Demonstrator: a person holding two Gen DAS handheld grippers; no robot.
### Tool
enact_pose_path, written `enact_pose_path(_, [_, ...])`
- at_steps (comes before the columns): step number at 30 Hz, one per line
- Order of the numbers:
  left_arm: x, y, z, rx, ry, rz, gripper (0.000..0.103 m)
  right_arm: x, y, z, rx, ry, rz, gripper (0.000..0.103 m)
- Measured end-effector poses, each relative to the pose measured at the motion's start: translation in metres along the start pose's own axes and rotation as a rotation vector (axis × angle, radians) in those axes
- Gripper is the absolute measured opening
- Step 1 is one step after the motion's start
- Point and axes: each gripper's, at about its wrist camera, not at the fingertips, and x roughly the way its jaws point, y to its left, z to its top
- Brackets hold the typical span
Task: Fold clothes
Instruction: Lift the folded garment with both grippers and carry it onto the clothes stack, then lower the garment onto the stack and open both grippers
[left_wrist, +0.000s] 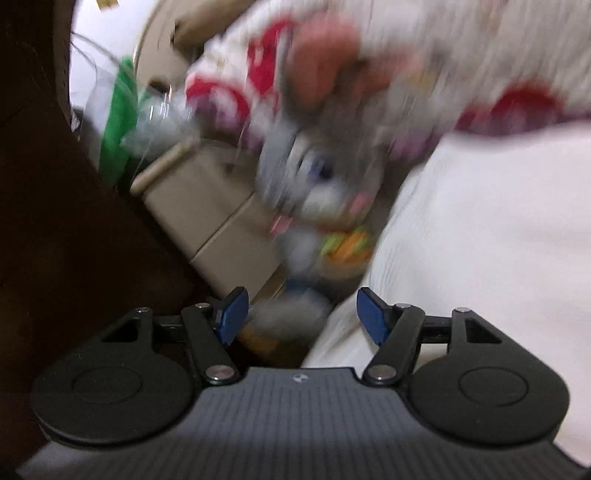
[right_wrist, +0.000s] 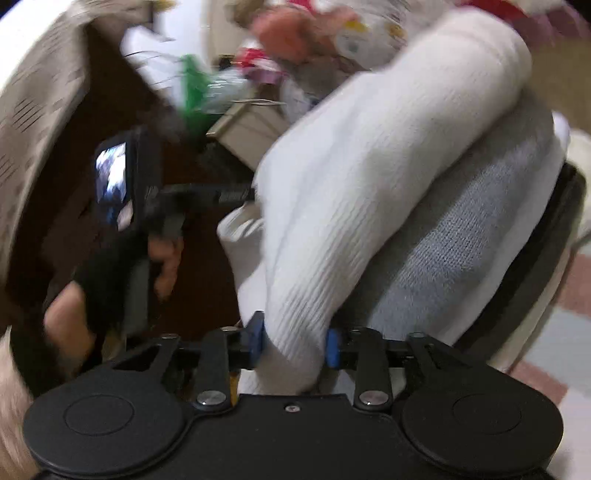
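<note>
A white ribbed garment (right_wrist: 369, 177) lies bunched in thick folds over a grey-blue knit layer (right_wrist: 443, 243). A fold of it fills the gap of my right gripper (right_wrist: 294, 344), and both blue pads (right_wrist: 257, 338) press on the cloth. In the left wrist view the same white garment (left_wrist: 480, 229) fills the right side. My left gripper (left_wrist: 303, 314) stands open just left of its edge, with nothing between the pads. The right wrist view also shows a hand in a black glove (right_wrist: 96, 280) holding the left gripper, whose fingers reach toward the garment's left edge.
A cardboard box (left_wrist: 207, 206), a green bag (left_wrist: 118, 122) and blurred plush toys (left_wrist: 314, 173) crowd the space behind the garment. A dark brown surface (left_wrist: 55, 221) lies to the left. A black rim (right_wrist: 554, 236) borders the garment on the right, with patterned floor (right_wrist: 576, 299) beyond.
</note>
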Motion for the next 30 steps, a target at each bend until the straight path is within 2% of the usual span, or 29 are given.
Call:
enact_pose_path(2, [-0.023, -0.004, 0.007, -0.024, -0.081, -0.07, 0.065, -0.027, -0.007, 0.003, 0.01, -0.074, 0.038, 0.059])
enact_pose_path(3, [-0.03, -0.009, 0.009, -0.023, -0.096, -0.113, 0.065, -0.04, -0.013, 0.008, 0.031, -0.126, 0.046, 0.062])
enact_pose_path(6, [-0.037, -0.027, 0.008, 0.006, -0.088, -0.247, 0.065, -0.057, -0.048, 0.035, 0.178, -0.241, 0.008, 0.071])
enact_pose_path(7, [-0.038, -0.035, 0.006, 0.023, -0.083, -0.268, 0.065, -0.058, -0.062, 0.044, 0.237, -0.267, -0.009, 0.074])
enact_pose_path(10, [-0.03, -0.065, -0.011, 0.132, -0.063, -0.205, 0.065, -0.044, -0.101, 0.067, 0.361, -0.285, 0.015, 0.074])
enact_pose_path(13, [-0.023, -0.074, -0.029, 0.069, -0.036, -0.284, 0.061, -0.023, -0.115, 0.089, 0.323, -0.25, -0.006, 0.075])
enact_pose_path(15, [-0.017, -0.07, -0.034, -0.006, -0.015, -0.305, 0.061, -0.018, -0.119, 0.097, 0.277, -0.296, -0.075, 0.08])
enact_pose_path(16, [-0.015, -0.066, -0.034, -0.029, -0.008, -0.314, 0.061, -0.02, -0.117, 0.1, 0.248, -0.333, -0.117, 0.073])
enact_pose_path(17, [-0.014, -0.063, -0.034, -0.042, -0.004, -0.313, 0.061, -0.022, -0.108, 0.107, 0.148, -0.352, -0.121, 0.059])
enact_pose_path(18, [-0.015, -0.06, -0.035, -0.032, -0.005, -0.295, 0.063, -0.024, -0.098, 0.114, 0.04, -0.369, -0.119, 0.039])
enact_pose_path(19, [-0.016, -0.058, -0.036, -0.018, -0.015, -0.267, 0.063, -0.022, -0.086, 0.12, -0.068, -0.361, -0.139, 0.036])
enact_pose_path(21, [-0.018, -0.051, -0.037, 0.004, -0.081, -0.133, 0.063, -0.025, -0.071, 0.126, -0.183, -0.359, -0.193, 0.035])
enact_pose_path(22, [-0.015, -0.046, -0.039, -0.012, -0.089, -0.077, 0.063, -0.025, -0.073, 0.129, -0.18, -0.358, -0.23, 0.037])
enact_pose_path(23, [-0.007, -0.039, -0.042, -0.043, -0.059, -0.066, 0.06, -0.022, -0.081, 0.129, -0.157, -0.344, -0.291, 0.039])
enact_pose_path(24, [0.001, -0.032, -0.045, -0.075, -0.03, -0.055, 0.051, -0.019, -0.09, 0.129, -0.133, -0.327, -0.354, 0.043])
enact_pose_path(26, [0.016, -0.019, -0.051, -0.137, 0.025, -0.043, 0.047, -0.014, -0.105, 0.124, -0.107, -0.313, -0.429, 0.054])
enact_pose_path(27, [0.019, -0.017, -0.054, -0.145, 0.038, -0.049, 0.048, -0.016, -0.108, 0.121, -0.095, -0.331, -0.439, 0.062])
enact_pose_path(30, [0.017, -0.026, -0.057, -0.067, 0.052, 0.003, 0.049, -0.02, -0.105, 0.123, -0.04, -0.352, -0.427, 0.063])
